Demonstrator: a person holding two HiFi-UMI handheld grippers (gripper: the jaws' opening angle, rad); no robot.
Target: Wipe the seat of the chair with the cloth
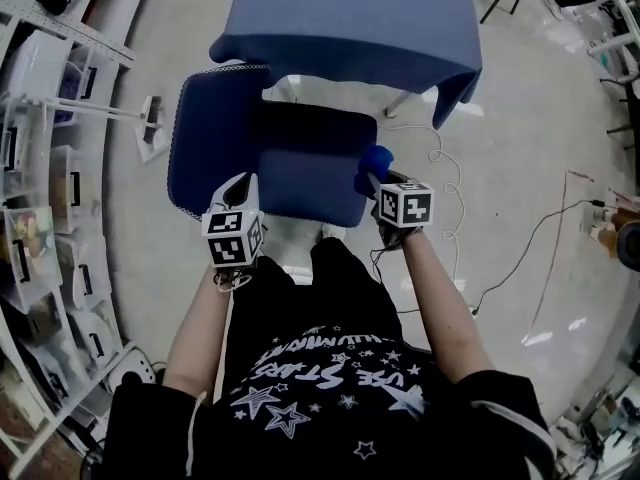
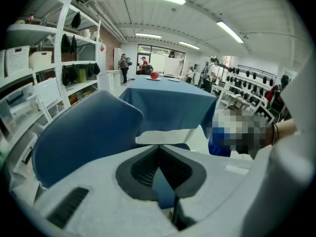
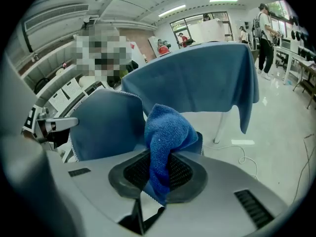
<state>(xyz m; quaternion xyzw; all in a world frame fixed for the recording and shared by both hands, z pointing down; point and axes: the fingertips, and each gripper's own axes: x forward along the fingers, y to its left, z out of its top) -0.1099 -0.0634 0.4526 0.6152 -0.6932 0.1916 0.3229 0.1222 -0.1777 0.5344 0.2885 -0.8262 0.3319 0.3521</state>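
The chair stands in front of me with its blue seat [image 1: 300, 173] level and its blue backrest [image 1: 215, 133] on the left side. A blue cloth [image 1: 375, 158] hangs bunched in my right gripper [image 1: 368, 176], just over the seat's right edge. In the right gripper view the cloth [image 3: 165, 137] is pinched between the jaws and sticks up past them, with the backrest [image 3: 106, 125] behind it. My left gripper [image 1: 245, 186] hovers at the seat's near left corner. Its jaws [image 2: 159, 147] meet at the tips with nothing in them, facing the backrest [image 2: 84, 137].
A table draped in a blue cover [image 1: 350, 18] stands just beyond the chair. Shelving with bins [image 1: 40, 168] runs along the left. Cables [image 1: 450, 203] trail across the floor on the right. Several people stand far off in the room [image 2: 123, 65].
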